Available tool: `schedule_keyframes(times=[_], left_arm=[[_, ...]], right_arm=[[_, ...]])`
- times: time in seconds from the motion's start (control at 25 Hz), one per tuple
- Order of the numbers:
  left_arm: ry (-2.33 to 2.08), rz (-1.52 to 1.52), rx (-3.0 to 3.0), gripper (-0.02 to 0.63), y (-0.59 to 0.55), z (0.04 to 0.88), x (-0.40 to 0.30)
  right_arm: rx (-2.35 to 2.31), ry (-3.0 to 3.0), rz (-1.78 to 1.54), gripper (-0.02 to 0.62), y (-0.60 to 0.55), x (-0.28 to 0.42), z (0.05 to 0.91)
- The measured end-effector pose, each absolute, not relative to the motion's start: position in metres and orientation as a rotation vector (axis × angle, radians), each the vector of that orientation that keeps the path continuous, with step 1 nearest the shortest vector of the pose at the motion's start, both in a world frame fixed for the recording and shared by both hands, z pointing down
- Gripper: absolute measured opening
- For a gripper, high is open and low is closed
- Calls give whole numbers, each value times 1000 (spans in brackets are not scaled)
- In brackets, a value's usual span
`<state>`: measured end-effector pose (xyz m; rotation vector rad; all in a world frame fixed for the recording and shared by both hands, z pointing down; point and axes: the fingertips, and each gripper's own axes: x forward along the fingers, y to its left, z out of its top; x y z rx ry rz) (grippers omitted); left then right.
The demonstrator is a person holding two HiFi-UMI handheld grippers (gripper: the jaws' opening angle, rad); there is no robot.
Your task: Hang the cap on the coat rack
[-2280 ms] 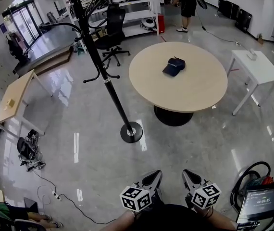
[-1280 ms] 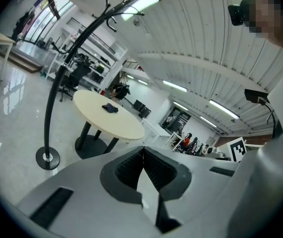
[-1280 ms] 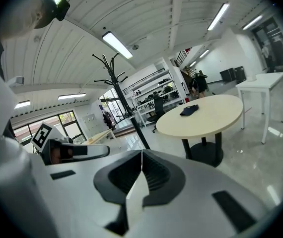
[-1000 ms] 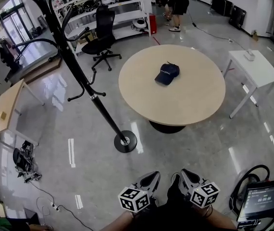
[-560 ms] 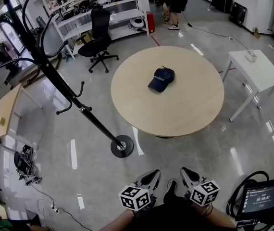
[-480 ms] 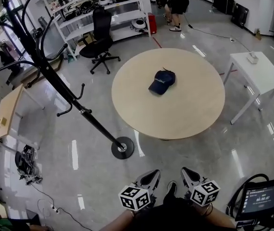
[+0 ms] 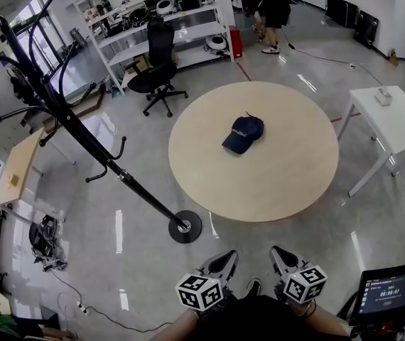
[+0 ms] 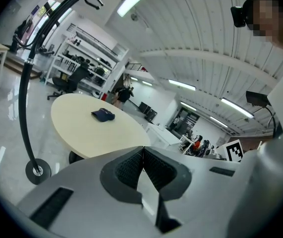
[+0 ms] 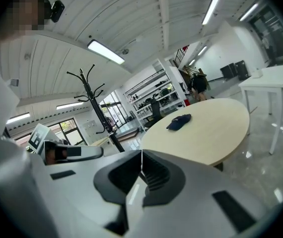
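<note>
A dark blue cap (image 7: 243, 133) lies near the middle of the round beige table (image 7: 288, 183); it shows too in the left gripper view as the cap (image 8: 103, 114) and in the right gripper view as the cap (image 9: 178, 121). The black coat rack (image 7: 82, 133) stands left of the table, its base (image 7: 185, 226) on the floor. My left gripper (image 7: 225, 261) and right gripper (image 7: 278, 256) are held low and close to my body, far from cap and rack. Both are shut with nothing between the jaws.
A black office chair (image 7: 158, 69) and white shelving (image 7: 153, 13) stand beyond the table. A small white table (image 7: 401, 123) is at the right, a wooden desk (image 7: 19, 169) at the left. A person (image 7: 273, 13) stands far back. A screen (image 7: 387, 293) sits at bottom right.
The view has shifted as I moved: table and cap now sit slightly nearer and more central, the rack's base has slid right. Both grippers stay shut at my body.
</note>
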<state>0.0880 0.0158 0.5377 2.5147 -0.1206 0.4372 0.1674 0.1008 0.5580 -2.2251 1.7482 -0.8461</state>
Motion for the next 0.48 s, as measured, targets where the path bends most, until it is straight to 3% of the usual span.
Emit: schedule_keyframes(times=[0.48], left_arm=[[-211,463,2462,5,-33,556,119]], right_arm=[[-2183,1763,-922,5,59,207,579]])
